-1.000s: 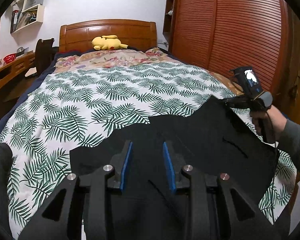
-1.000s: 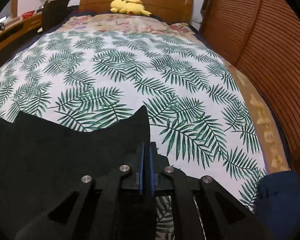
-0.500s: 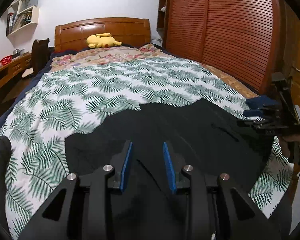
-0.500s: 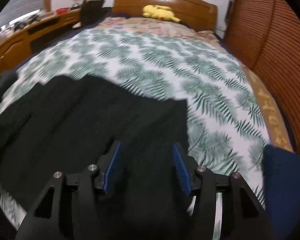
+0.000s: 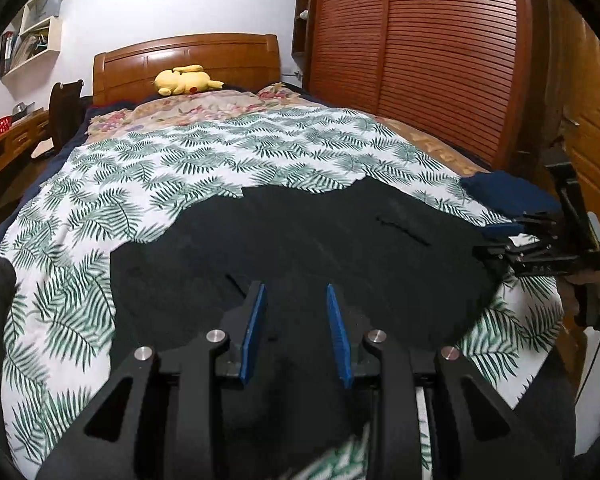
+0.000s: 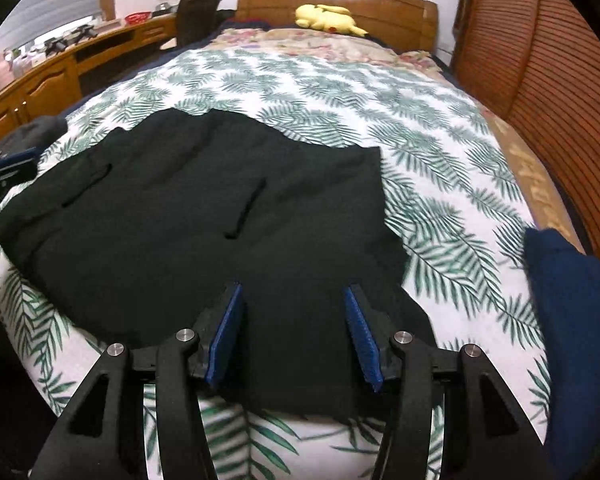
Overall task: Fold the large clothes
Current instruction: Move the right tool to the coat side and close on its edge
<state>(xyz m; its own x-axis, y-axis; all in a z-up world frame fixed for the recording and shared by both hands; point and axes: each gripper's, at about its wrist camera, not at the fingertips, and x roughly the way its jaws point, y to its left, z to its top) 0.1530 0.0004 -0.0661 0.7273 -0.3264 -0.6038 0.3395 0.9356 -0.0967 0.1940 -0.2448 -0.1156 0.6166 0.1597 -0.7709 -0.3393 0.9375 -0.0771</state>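
Cloth [image 6: 172, 216] lies flat on the bed [image 6: 440, 140], black, soft and limp, so I judge it will sag. Both my left gripper [image 5: 296, 320] and right gripper [image 6: 292, 328] are wide open, holding nothing. I would pinch its 2 near corners.

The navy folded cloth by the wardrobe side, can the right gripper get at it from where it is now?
Probably yes. The right gripper hangs open over the black garment, and the navy cloth lies just beside it with nothing between them.
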